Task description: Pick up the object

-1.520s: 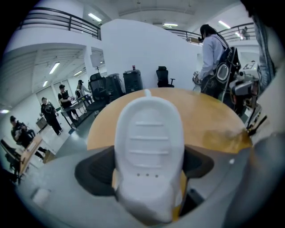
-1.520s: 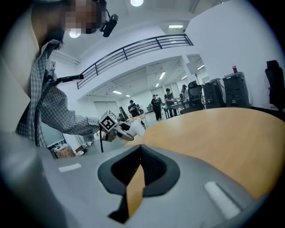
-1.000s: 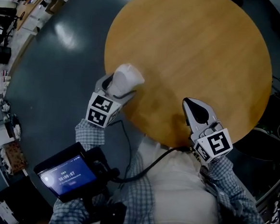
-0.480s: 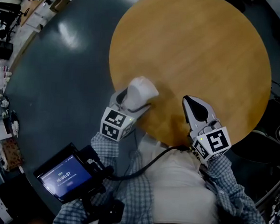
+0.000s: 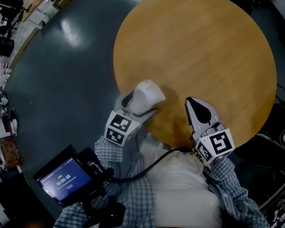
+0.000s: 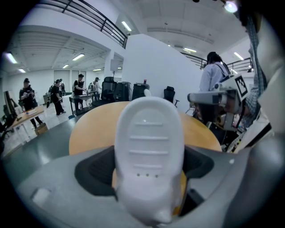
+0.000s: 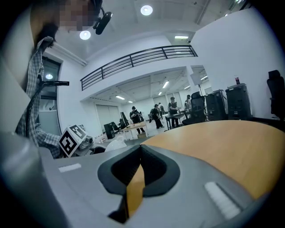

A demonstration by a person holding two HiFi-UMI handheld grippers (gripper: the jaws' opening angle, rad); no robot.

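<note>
At the far left of the head view lies the dark grey floor point(image 5: 62, 75), and low down near the person's left forearm a device with a lit blue screen point(image 5: 62, 178) is mounted, a black cable point(image 5: 153, 165) running from it across the white shirt. Next comes the left gripper point(image 5: 134, 107), its marker cube point(image 5: 119, 128) facing up, poised over the near left edge of the round wooden table point(image 5: 206, 47). Its jaws are clamped on the white object point(image 5: 148, 95), a smooth rounded plastic piece; the left gripper view shows it standing between the dark jaw pads with ribbed lines and three small dots on its face, the tabletop stretching beyond. Whether the object's underside touches the wood cannot be told. Further right, well apart from the object, the right gripper point(image 5: 193, 107) hangs over the near edge of the table with its own marker cube point(image 5: 213, 145) by the checked sleeve point(image 5: 234, 192). The right gripper view shows its jaws drawn together, only a thin sliver of wood colour between them and nothing held
</note>
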